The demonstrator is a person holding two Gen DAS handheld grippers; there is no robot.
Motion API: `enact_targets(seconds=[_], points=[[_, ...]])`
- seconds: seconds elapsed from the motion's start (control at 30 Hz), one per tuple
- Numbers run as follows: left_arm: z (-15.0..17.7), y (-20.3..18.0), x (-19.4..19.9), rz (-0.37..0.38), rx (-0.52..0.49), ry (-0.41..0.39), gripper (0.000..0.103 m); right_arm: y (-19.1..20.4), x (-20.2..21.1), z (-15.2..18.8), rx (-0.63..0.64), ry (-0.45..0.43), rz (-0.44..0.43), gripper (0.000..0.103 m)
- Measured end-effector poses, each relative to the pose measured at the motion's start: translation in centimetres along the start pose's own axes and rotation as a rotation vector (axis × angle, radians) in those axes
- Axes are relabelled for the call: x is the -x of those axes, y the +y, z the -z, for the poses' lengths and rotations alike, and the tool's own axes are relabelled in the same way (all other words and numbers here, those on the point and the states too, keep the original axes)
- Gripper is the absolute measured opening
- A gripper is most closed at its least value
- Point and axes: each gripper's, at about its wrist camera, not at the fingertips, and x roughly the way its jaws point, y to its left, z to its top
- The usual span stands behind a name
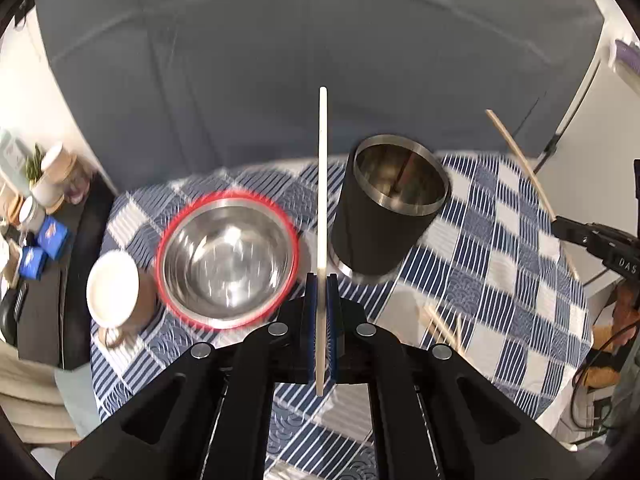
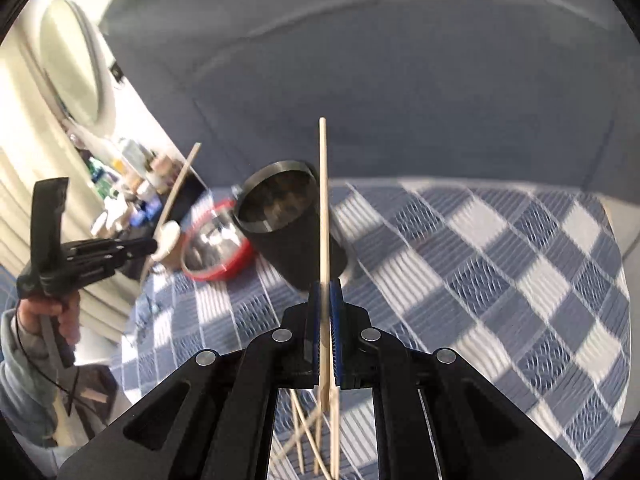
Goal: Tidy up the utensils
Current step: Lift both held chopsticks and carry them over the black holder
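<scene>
We see a round table under a blue-and-white checked cloth [image 1: 500, 240], and near its far edge stands a tall black cylindrical holder with a steel lining [image 1: 384, 208], its mouth open and nothing over it. Just beside the holder, toward the table's left edge, sits a shiny steel bowl with a red rim [image 1: 228, 264], and past that a white-lined brown mug [image 1: 114, 292] close to the left edge. At the near edge a few loose pale wooden chopsticks [image 2: 308, 436] lie crossed on the cloth. Our left gripper [image 1: 322, 312] has its blue pads closed tight on one pale wooden chopstick [image 1: 322, 184], which stands upright between the bowl and the holder in the left wrist view. Our right gripper [image 2: 326, 320] is likewise clamped on a second wooden chopstick [image 2: 324, 208], which rises in front of the holder's right side. Both chopsticks are held clear above the cloth.
</scene>
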Motion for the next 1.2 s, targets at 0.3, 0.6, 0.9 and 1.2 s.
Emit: enact_targets(seconds=[0.3,0.6,0.9,1.2], points=[[-5.0,-2.0,-0.1,0.08,0.019,-0.073,0.005,2.3,-1.9,-4.9,0.014,-0.081,-0.109,0.005],[-7.8,-2.3,-3.5,0.144,0.119,-0.151,0.005,1.6,-6.1,-6.8,-0.048,-0.214,-0.219,0.005],[-7.3,-2.2,-7.4,0.219,0.207,-0.293,0.005,0.9,-10.9,-5.8,-0.082,-0.342,-0.258,0.005],[-6.1,-3.6,-9.4,0.156,0.139,-0.291,0.005,0.6,-13.0,-4.5,-0.098,-0.357,-0.236,0.005]])
